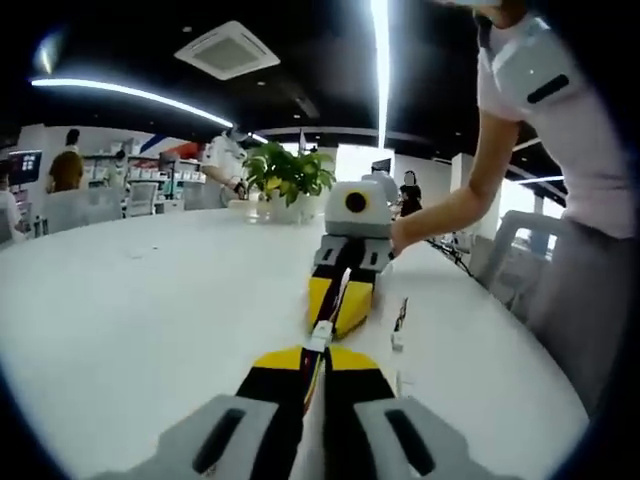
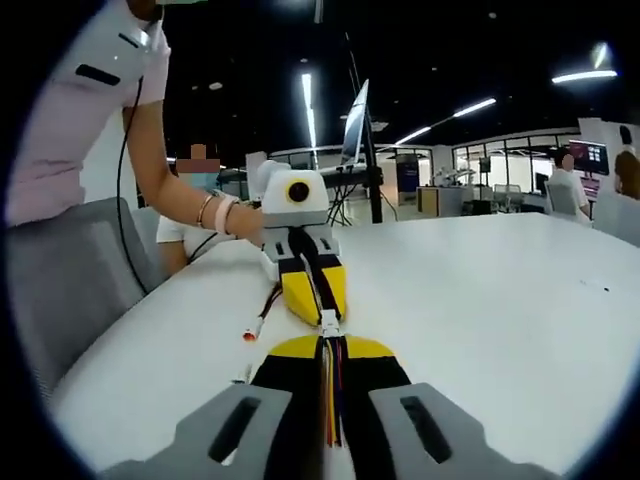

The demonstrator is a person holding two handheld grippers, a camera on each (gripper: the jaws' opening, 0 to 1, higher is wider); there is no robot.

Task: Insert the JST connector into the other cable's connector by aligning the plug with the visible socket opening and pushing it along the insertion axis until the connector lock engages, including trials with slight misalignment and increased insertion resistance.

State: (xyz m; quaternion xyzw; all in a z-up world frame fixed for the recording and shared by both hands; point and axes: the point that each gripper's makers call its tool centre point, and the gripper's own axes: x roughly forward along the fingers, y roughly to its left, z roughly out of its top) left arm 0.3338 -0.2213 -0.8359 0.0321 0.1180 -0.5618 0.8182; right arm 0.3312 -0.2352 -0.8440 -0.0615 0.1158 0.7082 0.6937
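Left gripper view: yellow-and-black left gripper (image 1: 318,352) pressed together on a thin cable, small white JST connector (image 1: 321,334) poking out just past the fingertips. Directly ahead, tip to tip, yellow-padded right gripper (image 1: 340,300), jaws closed on the mating cable. Right gripper view: right gripper (image 2: 330,345) clamped over a bundle of red, yellow and black wires (image 2: 332,395), white housing (image 2: 329,321) just beyond the fingertips, against the left gripper (image 2: 312,290). Spare red-wired cable with white plug (image 2: 262,320) lying beside, on the white tabletop (image 2: 480,300). Judged stage: plug meeting socket, insertion underway or just finished; lock state too small to tell. Next, likely: straight push along the shared axis, no twisting, until latch catches.
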